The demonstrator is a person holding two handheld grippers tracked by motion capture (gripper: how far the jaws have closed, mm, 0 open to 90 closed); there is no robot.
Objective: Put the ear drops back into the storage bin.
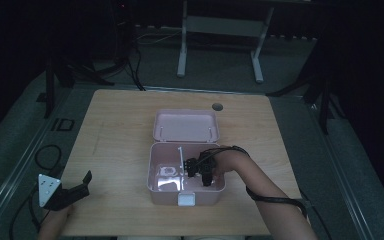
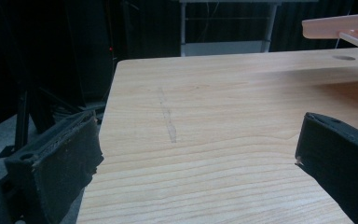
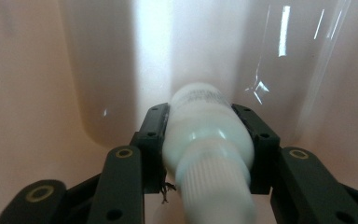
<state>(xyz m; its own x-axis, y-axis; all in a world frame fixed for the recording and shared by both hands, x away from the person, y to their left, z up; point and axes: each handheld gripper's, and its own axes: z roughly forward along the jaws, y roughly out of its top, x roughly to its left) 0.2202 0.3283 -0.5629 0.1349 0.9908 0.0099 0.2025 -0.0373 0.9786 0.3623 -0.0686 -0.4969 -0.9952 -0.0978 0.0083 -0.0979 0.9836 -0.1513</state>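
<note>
Right gripper [image 1: 207, 181] is down inside the open pink storage box [image 1: 152, 187], in its right-hand compartment. Its fingers [image 3: 151, 140] are pinching a small white bottle [image 3: 205, 135] across the body, ribbed cap pointing back toward the camera.

Left gripper [image 1: 82, 186] sits idle at the near left edge of the tabletop [image 1: 120, 130], fingers [image 2: 60, 163] spread with nothing between them.

Looks like a place-or-pick of the bottle in the box; can't tell which from this. Either way:
- keep the grip on the bottle body, not the cap; a round bottle could roll in the pinch
- move straight up or down, clear of the white divider [image 1: 180, 165] and the box walls
- if placing, get the bottle resting on the box floor before spreading the fingers
- left gripper could brace the box if it starts to slide

View differences:
- high view gives the layout: lid [image 1: 186, 125] hinged open on the far side, clasp [image 1: 186, 199] at near edge, something pale in the left compartment. Bottle is hidden under the hand there.
- right gripper view gives the grip itself and the pink wall close behind.
- left gripper view has bare tabletop and the lid edge [image 2: 340, 25] at far right.
</note>
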